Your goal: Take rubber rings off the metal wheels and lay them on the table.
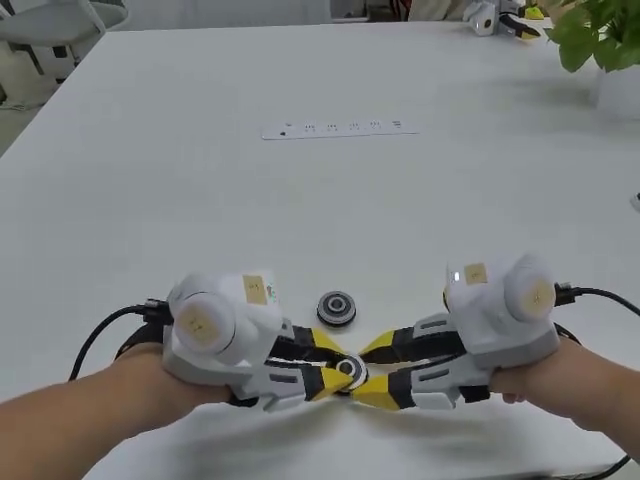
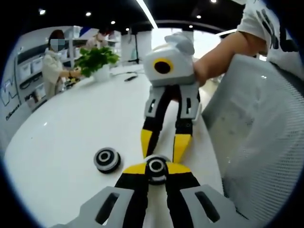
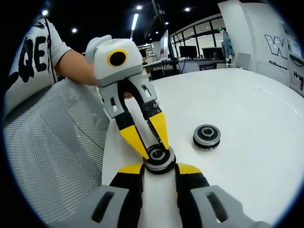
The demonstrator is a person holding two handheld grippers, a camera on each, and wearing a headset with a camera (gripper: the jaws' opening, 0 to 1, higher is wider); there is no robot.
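Left hand (image 1: 150,385) and right hand (image 1: 540,375) sit at the bottom edge of the head view, one gripper each. Left gripper (image 1: 335,367) and right gripper (image 1: 370,372) point at each other, tips meeting on the held wheel (image 1: 347,370) over the near edge of the white table (image 1: 300,220). Head view has the contact masked by the yellow tips; the gripper views settle it.

Left gripper view: own jaws narrow, one yellow tip against each side of the held wheel, hub toward the camera. Right gripper's two tips come down onto the same wheel from above.

Right gripper view: mirror of that. Own jaws are pinched on the wheel's sides and the left gripper's tips are on its far side. So both clamp the one wheel. It has a dark band on its rim; can't tell if it's seated or partly off, or whether the wheel touches the table.

Second wheel (image 1: 336,308) lies flat on the table just beyond the tips, apart from both grippers, with dark rings on it.

Right gripper view adds a grey mesh chair back (image 3: 47,156) behind the left gripper, off the table edge.

Farther out, a white power strip (image 1: 338,128) lies mid-table. Potted plant (image 1: 590,35) is at the far right corner; the left gripper view adds a person (image 2: 52,66) standing by it. Monitors (image 3: 190,50) sit on desks far back in the right gripper view.
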